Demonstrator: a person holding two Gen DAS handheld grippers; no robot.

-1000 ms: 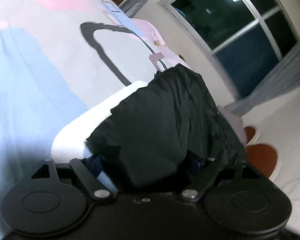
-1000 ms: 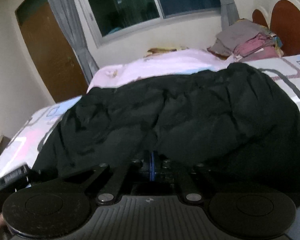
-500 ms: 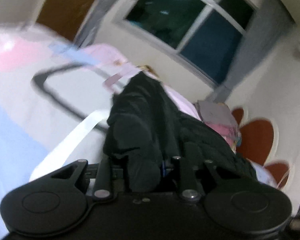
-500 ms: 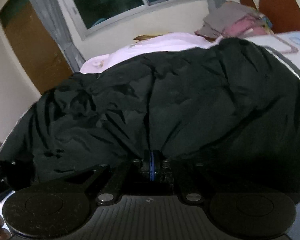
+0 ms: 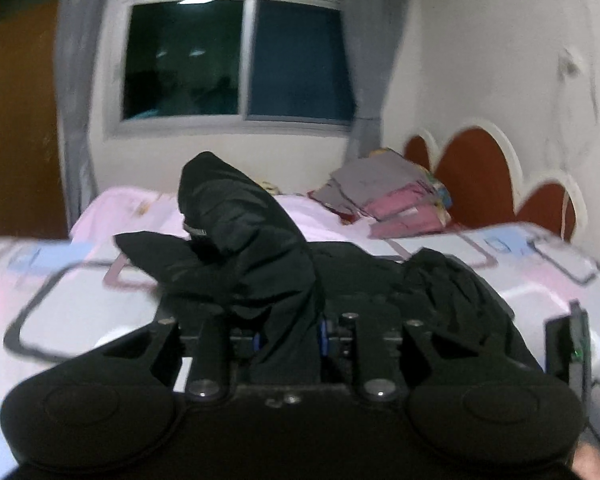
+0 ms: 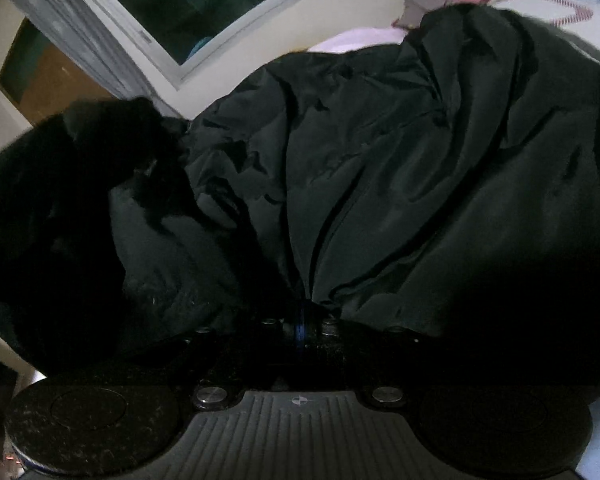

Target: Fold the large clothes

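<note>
Evidently soft and bulky, the jacket (image 5: 244, 240) is pinched by both the left hand-held gripper (image 5: 288, 336) and the right hand-held gripper (image 6: 300, 320); hems are best gripped.

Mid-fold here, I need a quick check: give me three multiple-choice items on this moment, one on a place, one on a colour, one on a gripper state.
1. Where is the stack of folded clothes?
A. on the bed by the headboard
B. on the windowsill
C. on the floor

2. What colour is the garment being folded?
A. pink
B. black
C. grey

3. What is the right gripper doing?
A. open above the bed
B. shut on nothing
C. shut on the garment

Answers:
1 A, the stack of folded clothes lies on the bed beside the headboard.
2 B, the black jacket is dark throughout.
3 C, the right gripper pinches fabric between closed fingers; the left gripper grips a fold too.
</note>
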